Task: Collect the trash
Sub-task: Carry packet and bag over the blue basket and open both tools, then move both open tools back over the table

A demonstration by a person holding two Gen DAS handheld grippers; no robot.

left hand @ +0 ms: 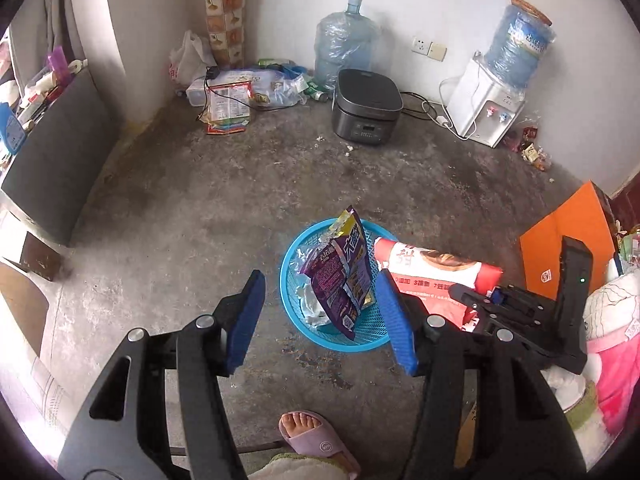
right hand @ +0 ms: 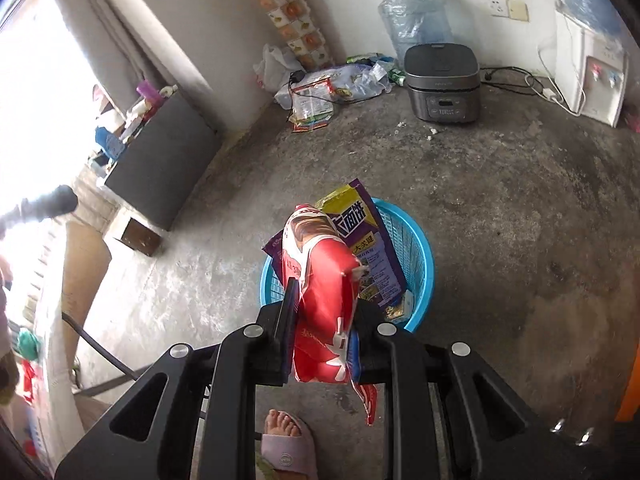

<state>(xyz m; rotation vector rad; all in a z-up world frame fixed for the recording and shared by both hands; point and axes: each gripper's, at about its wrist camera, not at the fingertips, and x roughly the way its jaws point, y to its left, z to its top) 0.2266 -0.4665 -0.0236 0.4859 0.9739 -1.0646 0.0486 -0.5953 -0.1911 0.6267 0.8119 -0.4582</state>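
Note:
A blue mesh basket [left hand: 288, 280] [right hand: 416, 248] stands on the concrete floor. A purple snack bag [left hand: 344, 276] [right hand: 372, 248] sticks upright out of it, above some crumpled white scraps. My left gripper [left hand: 320, 284] hovers over the basket, open, with nothing pressed between its blue pads. My right gripper [right hand: 326, 296] is shut on a red and white food bag [right hand: 324, 280] [left hand: 436, 268], which hangs over the near rim of the basket. In the left wrist view the right gripper [left hand: 468, 294] shows at the right.
Against the far wall lie a pile of wrappers and plastic bags [left hand: 236, 100], a water bottle [left hand: 344, 48], a rice cooker [left hand: 366, 106] with cables and a water dispenser [left hand: 484, 108]. A dark cabinet [left hand: 60, 160] is left, an orange sheet [left hand: 568, 236] right. A person's slippered foot [left hand: 316, 440] is below.

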